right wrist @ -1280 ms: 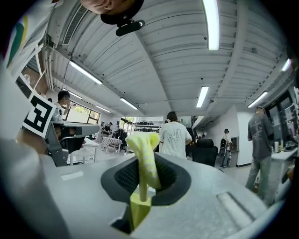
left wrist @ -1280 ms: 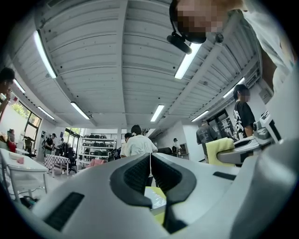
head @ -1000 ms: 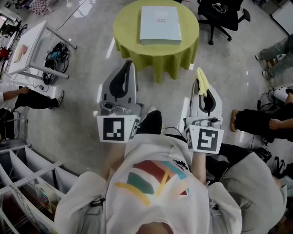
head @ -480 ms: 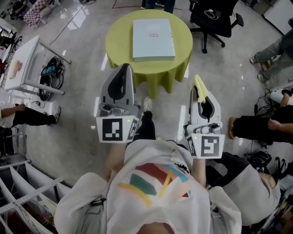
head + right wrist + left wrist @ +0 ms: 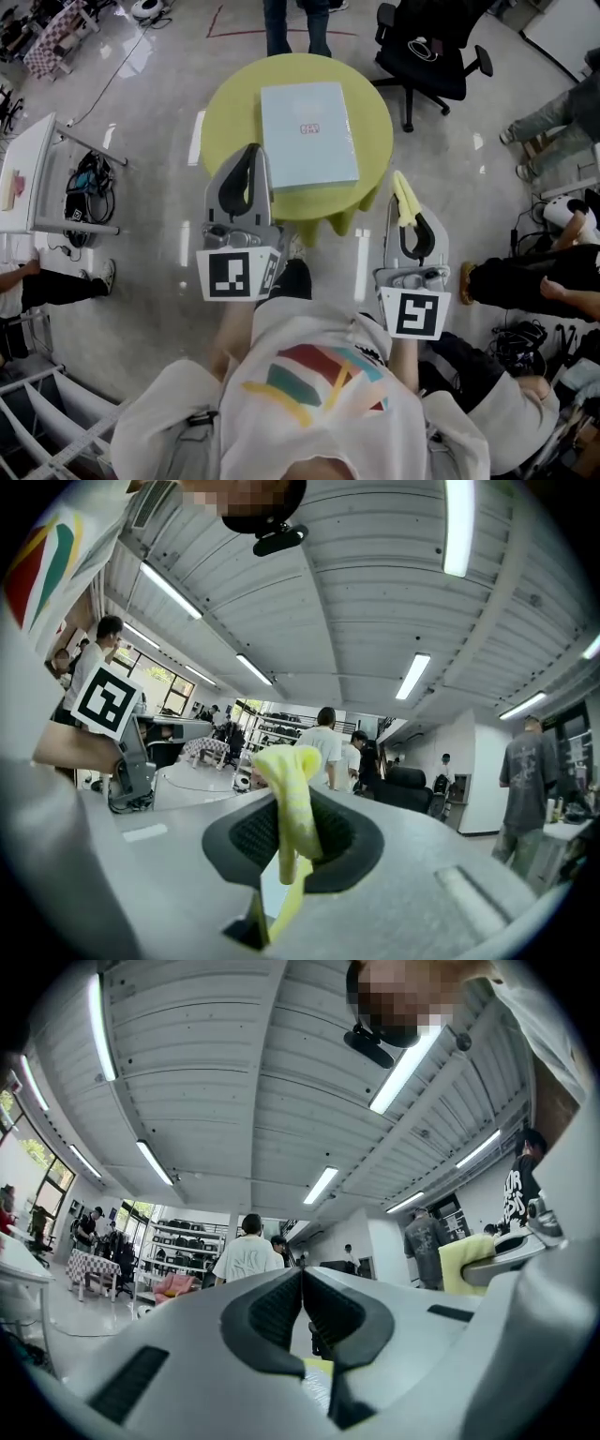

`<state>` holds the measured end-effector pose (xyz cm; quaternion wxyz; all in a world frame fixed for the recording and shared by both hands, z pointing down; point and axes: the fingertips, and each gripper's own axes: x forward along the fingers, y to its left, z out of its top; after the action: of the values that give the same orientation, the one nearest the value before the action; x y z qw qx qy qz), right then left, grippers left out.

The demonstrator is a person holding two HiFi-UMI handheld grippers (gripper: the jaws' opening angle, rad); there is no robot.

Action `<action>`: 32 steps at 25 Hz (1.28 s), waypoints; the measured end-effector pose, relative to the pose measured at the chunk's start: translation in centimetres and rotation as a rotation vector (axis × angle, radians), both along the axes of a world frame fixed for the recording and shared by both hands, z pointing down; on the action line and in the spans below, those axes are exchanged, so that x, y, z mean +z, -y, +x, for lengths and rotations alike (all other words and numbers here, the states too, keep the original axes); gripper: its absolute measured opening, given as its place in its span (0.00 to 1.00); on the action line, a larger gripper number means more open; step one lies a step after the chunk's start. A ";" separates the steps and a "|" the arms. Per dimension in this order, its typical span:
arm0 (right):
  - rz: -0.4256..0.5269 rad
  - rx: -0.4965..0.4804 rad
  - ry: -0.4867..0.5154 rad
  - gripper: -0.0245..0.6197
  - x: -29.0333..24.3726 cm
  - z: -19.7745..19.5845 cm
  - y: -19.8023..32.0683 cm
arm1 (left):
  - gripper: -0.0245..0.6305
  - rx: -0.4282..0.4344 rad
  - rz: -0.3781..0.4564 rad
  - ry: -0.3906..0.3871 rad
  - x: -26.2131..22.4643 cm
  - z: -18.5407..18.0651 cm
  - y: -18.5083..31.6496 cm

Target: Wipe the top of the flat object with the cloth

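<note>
Drawn closer to green table (image 5: 225, 103), pale flat object (image 5: 307, 134) lying on top, apparently untouched. Yellow cloth (image 5: 406, 204) clamped in right gripper (image 5: 404, 187), short of the table; left gripper (image 5: 251, 155) pinched together, empty. Wiping not begun; whole top left.

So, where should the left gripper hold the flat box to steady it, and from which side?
Probably its near left corner, coming from the person's side. The box lies flat with that short edge close to the table's rim, right by the left gripper, whose jaws are shut and must open first.
</note>
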<state>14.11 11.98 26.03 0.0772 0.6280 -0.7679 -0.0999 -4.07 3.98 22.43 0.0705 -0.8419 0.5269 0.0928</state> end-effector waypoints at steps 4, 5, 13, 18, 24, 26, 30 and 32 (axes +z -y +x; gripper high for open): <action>-0.011 0.016 -0.015 0.08 -0.8 -1.2 6.1 | 0.06 0.006 0.019 0.032 -0.7 -0.8 5.6; -0.013 0.016 -0.015 0.08 -1.0 -1.5 7.6 | 0.06 0.006 0.020 0.038 -0.8 -1.1 6.9; -0.035 0.039 -0.056 0.08 -1.3 -2.4 15.5 | 0.06 0.025 0.002 0.074 -0.5 -1.8 13.9; -0.081 0.055 -0.062 0.08 0.2 -1.4 18.1 | 0.06 0.018 -0.005 0.077 0.1 -1.1 16.0; -0.061 -0.030 -0.178 0.08 0.4 -1.6 21.0 | 0.06 -0.018 -0.023 0.076 0.3 0.2 17.2; -0.081 -0.055 -0.232 0.08 0.9 -1.8 21.6 | 0.06 -0.033 -0.035 0.080 0.4 0.7 17.5; -0.085 -0.093 -0.228 0.08 1.1 -1.7 22.7 | 0.06 -0.054 -0.037 0.086 0.0 1.5 17.9; -0.097 -0.096 -0.221 0.08 1.4 -1.4 23.3 | 0.06 -0.062 -0.046 0.102 0.1 1.8 18.0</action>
<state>12.75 -11.33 27.39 0.1866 0.5714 -0.7878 -0.1347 -2.30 -14.06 22.57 0.0809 -0.8301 0.5506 0.0356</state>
